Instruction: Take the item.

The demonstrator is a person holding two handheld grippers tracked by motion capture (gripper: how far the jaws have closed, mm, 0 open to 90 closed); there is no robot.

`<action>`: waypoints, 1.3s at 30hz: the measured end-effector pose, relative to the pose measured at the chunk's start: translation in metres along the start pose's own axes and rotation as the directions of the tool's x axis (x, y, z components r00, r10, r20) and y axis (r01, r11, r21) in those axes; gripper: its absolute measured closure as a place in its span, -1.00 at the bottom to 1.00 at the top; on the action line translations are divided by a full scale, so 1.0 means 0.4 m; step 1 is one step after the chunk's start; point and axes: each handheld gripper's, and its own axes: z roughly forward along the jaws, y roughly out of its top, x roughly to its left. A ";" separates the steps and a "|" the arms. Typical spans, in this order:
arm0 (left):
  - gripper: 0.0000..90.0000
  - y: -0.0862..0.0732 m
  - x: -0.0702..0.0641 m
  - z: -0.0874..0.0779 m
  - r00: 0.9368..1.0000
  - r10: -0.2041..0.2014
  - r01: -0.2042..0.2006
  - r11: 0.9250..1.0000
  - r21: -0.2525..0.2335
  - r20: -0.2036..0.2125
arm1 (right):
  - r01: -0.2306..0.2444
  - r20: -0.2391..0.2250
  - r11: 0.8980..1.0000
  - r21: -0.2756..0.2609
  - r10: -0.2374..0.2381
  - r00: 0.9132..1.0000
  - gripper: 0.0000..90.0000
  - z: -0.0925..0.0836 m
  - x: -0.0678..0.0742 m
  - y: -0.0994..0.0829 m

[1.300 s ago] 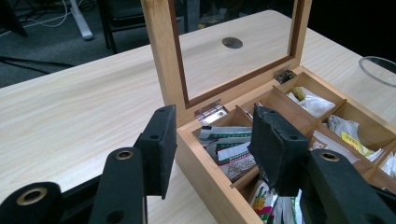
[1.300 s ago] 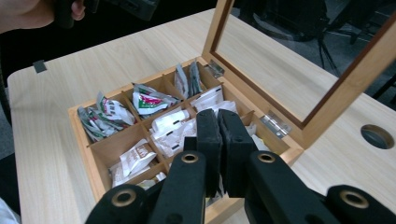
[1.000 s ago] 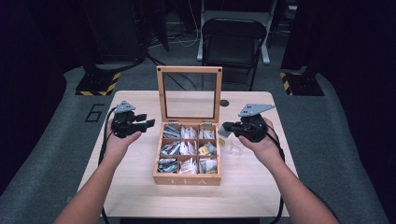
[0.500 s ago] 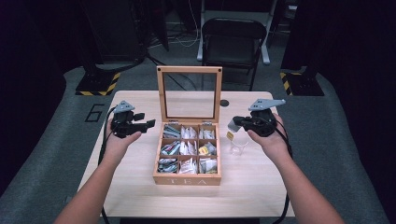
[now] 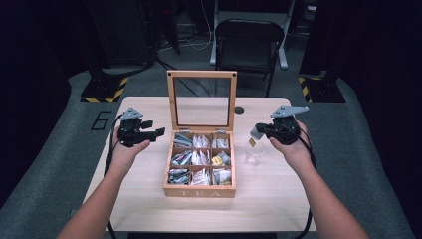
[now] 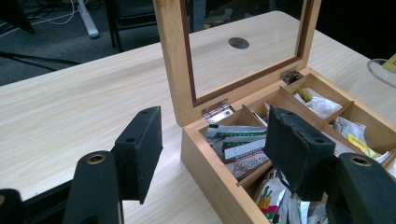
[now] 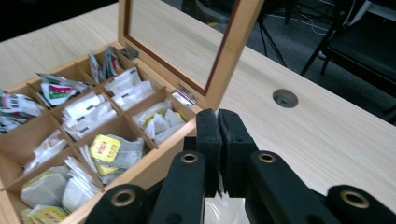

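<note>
On the worktop [image 5: 149, 194], centre: wooden tea box [image 5: 200, 190], lid up. Glass cup [image 5: 254, 154] just right of it. Right claw [image 5: 255, 132] above cup, clamped on tea bag [image 5: 252, 142]. Left claw [image 5: 158, 132] left of box, empty, jaws just opened.

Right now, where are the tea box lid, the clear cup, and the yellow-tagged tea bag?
Tea box lid [image 5: 201, 74]: high view, top rail of its wooden frame.
Clear cup [image 5: 254, 155]: high view, its glass wall, right of the box.
Yellow-tagged tea bag [image 7: 105, 148]: right gripper view, on the yellow tag.
</note>
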 end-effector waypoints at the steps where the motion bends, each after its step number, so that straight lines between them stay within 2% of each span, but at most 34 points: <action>1: -0.18 0.000 0.000 -0.001 1.000 0.003 -0.003 1.000 0.001 0.001 | -0.005 0.006 1.000 0.003 0.005 1.000 0.94 0.002 -0.001 -0.004; 6: -0.17 0.000 0.001 -0.002 1.000 0.003 -0.003 1.000 0.003 -0.001 | -0.031 0.017 0.999 0.014 0.031 0.999 0.94 0.014 -0.008 -0.027; 8: -0.17 0.000 0.002 -0.003 1.000 0.002 -0.002 1.000 0.005 0.001 | -0.024 0.014 1.000 0.020 0.024 1.000 0.94 0.019 -0.011 -0.037; 20: -0.16 0.000 0.003 -0.002 1.000 0.000 0.000 1.000 0.002 0.002 | -0.057 0.012 0.997 0.050 0.056 0.998 0.93 0.055 -0.009 -0.090; 39: -0.16 -0.001 0.001 0.002 1.000 0.002 -0.002 1.000 0.009 0.001 | -0.069 0.014 0.992 0.103 0.068 0.998 0.89 0.107 -0.002 -0.143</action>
